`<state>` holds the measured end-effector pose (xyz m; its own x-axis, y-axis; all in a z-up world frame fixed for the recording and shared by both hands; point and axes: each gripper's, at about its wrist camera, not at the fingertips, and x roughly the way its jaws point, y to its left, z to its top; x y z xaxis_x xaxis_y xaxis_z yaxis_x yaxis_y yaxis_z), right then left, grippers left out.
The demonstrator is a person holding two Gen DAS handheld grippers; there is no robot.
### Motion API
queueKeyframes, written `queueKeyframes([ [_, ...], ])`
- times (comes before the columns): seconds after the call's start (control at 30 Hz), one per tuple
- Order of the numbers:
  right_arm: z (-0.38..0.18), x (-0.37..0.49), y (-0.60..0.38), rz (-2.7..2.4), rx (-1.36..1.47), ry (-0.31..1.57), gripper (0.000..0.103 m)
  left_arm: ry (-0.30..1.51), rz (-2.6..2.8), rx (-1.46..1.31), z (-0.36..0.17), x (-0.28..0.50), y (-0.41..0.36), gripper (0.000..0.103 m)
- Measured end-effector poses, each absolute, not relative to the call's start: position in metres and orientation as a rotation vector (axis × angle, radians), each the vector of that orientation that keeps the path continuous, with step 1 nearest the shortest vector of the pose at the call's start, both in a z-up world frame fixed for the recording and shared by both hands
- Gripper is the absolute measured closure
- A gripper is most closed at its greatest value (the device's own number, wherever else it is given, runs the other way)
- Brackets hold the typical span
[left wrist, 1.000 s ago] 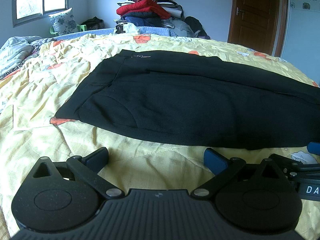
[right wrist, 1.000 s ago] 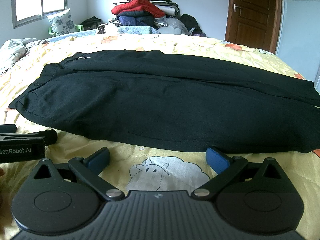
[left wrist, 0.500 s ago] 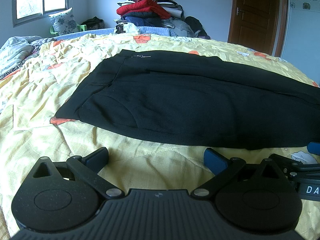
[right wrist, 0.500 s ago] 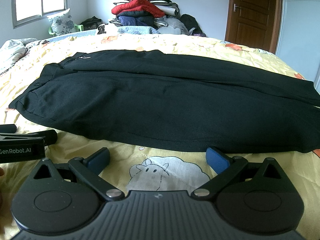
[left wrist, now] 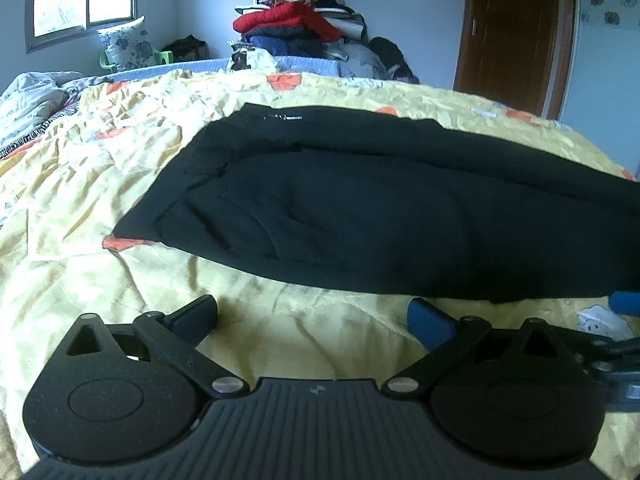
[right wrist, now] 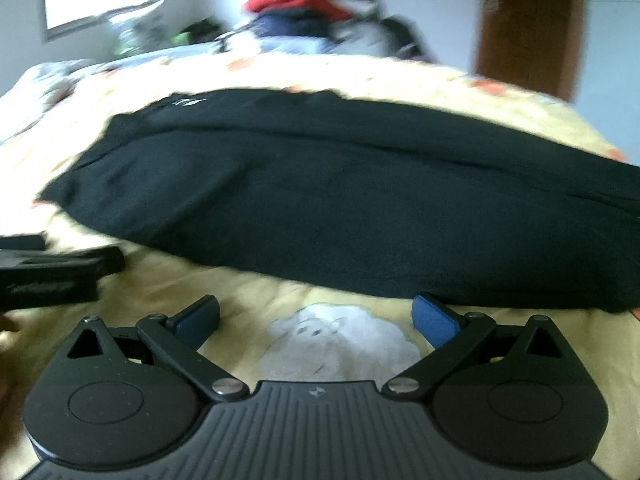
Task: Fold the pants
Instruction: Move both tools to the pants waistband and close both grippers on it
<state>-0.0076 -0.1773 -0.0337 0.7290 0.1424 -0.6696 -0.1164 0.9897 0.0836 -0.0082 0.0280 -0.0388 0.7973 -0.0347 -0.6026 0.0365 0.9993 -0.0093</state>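
Observation:
Black pants [left wrist: 360, 208] lie flat across the yellow quilt, waistband to the left and legs running off to the right; they also show in the right wrist view [right wrist: 340, 208]. My left gripper [left wrist: 314, 318] is open and empty, just in front of the pants' near edge. My right gripper [right wrist: 316, 318] is open and empty, also just short of the near edge, above a white sheep print [right wrist: 340, 344]. The left gripper's body [right wrist: 52, 276] shows at the left of the right wrist view. The right wrist view is blurred.
The yellow quilt [left wrist: 80, 184] covers the bed. A pile of clothes [left wrist: 300, 20] sits beyond the far edge. A pillow [left wrist: 124, 42] stands under the window. A brown door [left wrist: 516, 32] is at the back right. Rumpled bedding [left wrist: 28, 96] lies at far left.
Both grippers have begun to move: the right wrist view is now blurred and has shifted toward the pants. The pants have not moved. Both grippers stay open.

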Motion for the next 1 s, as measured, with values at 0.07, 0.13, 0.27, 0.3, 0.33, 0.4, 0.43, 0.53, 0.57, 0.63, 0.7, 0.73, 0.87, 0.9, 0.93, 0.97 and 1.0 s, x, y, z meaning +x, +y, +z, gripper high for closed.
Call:
queueKeyframes([
  [0.07, -0.015, -0.021, -0.184, 0.243, 0.095, 0.649, 0.000, 0.621, -0.034, -0.002, -0.034, -0.011, 0.033, 0.001],
  [0.13, 0.009, -0.029, -0.184, 0.296, 0.059, 0.534, 0.000, 0.598, -0.021, -0.008, -0.028, -0.012, 0.039, 0.001],
  [0.27, 0.039, -0.016, -0.178, 0.399, -0.107, 0.336, 0.000, 0.611, -0.002, -0.020, -0.013, 0.001, 0.052, 0.002],
  [0.3, 0.041, -0.002, -0.173, 0.417, -0.150, 0.364, 0.000, 0.615, 0.003, -0.019, -0.010, 0.005, 0.054, 0.002],
  [0.33, 0.043, 0.014, -0.168, 0.408, -0.187, 0.399, 0.000, 0.614, 0.006, -0.015, -0.006, 0.008, 0.057, 0.002],
  [0.4, 0.045, 0.043, -0.163, 0.414, -0.235, 0.411, 0.000, 0.606, 0.017, 0.004, 0.000, 0.015, 0.061, 0.001],
  [0.43, 0.045, 0.059, -0.163, 0.434, -0.244, 0.406, 0.000, 0.606, 0.026, 0.017, 0.002, 0.018, 0.062, 0.002],
  [0.53, 0.040, 0.114, -0.163, 0.479, -0.218, 0.480, 0.000, 0.618, 0.046, 0.053, 0.007, 0.034, 0.066, 0.003],
  [0.57, 0.040, 0.133, -0.164, 0.483, -0.205, 0.505, 0.000, 0.623, 0.049, 0.059, 0.008, 0.039, 0.068, 0.004],
  [0.63, 0.035, 0.168, -0.163, 0.536, -0.187, 0.544, 0.000, 0.628, 0.054, 0.059, 0.011, 0.050, 0.074, 0.004],
  [0.7, 0.029, 0.196, -0.163, 0.569, -0.183, 0.552, 0.000, 0.639, 0.059, 0.049, 0.012, 0.058, 0.077, 0.004],
  [0.73, 0.026, 0.214, -0.161, 0.578, -0.192, 0.567, 0.000, 0.643, 0.058, 0.044, 0.012, 0.061, 0.079, 0.004],
  [0.87, 0.015, 0.262, -0.157, 0.623, -0.214, 0.601, 0.001, 0.665, 0.070, 0.045, 0.011, 0.077, 0.079, 0.003],
  [0.9, 0.013, 0.272, -0.158, 0.634, -0.214, 0.611, 0.001, 0.674, 0.071, 0.051, 0.008, 0.080, 0.078, 0.003],
  [0.93, 0.010, 0.284, -0.156, 0.644, -0.211, 0.627, 0.004, 0.682, 0.071, 0.059, 0.007, 0.084, 0.077, 0.003],
  [0.97, 0.006, 0.296, -0.155, 0.664, -0.204, 0.650, 0.007, 0.687, 0.071, 0.065, 0.005, 0.087, 0.075, 0.003],
  [1.0, 0.002, 0.307, -0.154, 0.690, -0.193, 0.677, 0.014, 0.693, 0.072, 0.072, 0.003, 0.090, 0.073, 0.003],
])
